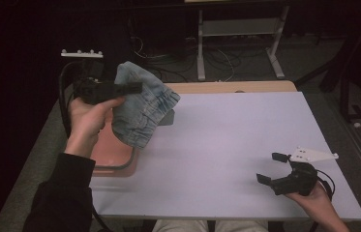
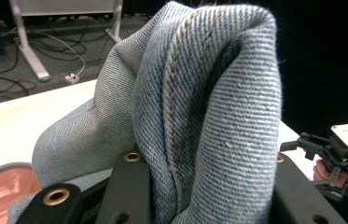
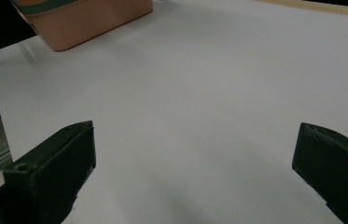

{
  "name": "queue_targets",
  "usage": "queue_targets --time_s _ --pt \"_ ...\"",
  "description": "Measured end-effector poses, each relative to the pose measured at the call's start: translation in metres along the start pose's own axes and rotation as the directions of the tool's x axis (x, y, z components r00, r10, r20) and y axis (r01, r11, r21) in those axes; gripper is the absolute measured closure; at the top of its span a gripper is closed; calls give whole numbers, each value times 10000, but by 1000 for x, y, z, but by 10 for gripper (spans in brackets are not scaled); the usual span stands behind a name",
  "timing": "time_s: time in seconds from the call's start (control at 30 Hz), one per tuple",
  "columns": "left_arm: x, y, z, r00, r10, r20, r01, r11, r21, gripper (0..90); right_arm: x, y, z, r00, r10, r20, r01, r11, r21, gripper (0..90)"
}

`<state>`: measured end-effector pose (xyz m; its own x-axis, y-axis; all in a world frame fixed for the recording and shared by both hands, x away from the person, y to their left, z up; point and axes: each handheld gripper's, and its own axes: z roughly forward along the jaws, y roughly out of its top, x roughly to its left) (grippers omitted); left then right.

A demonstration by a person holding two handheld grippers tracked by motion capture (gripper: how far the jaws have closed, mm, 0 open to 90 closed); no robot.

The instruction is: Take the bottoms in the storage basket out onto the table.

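A bundle of light-blue denim (image 1: 142,106) hangs in the air over the table's left side, above a pink tub (image 1: 115,157). My left gripper (image 1: 130,88) is shut on the denim's upper fold, held level by the person's left hand. In the left gripper view the denim (image 2: 199,116) bulges between the two black jaws. Near the front right corner my right gripper (image 1: 272,167) rests low in the person's right hand, open, with bare white tabletop between its jaws (image 3: 190,172).
The white table (image 1: 236,145) has a wooden strip (image 1: 226,87) along its far edge. The pink tub (image 3: 87,21) sits at the table's left edge. Beyond the table are a white desk frame (image 1: 238,43) and floor cables (image 1: 217,60).
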<state>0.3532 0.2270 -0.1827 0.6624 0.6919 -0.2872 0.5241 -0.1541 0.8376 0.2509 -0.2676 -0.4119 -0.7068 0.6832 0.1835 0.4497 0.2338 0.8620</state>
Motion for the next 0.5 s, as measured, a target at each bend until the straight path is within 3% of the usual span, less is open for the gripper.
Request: queue_targets --time_s 0.5 --pt "-28 9 31 9951 552 815 -582 9977 355 675 -1 0 -1 10000 7 13 -7 10000 -23 0"
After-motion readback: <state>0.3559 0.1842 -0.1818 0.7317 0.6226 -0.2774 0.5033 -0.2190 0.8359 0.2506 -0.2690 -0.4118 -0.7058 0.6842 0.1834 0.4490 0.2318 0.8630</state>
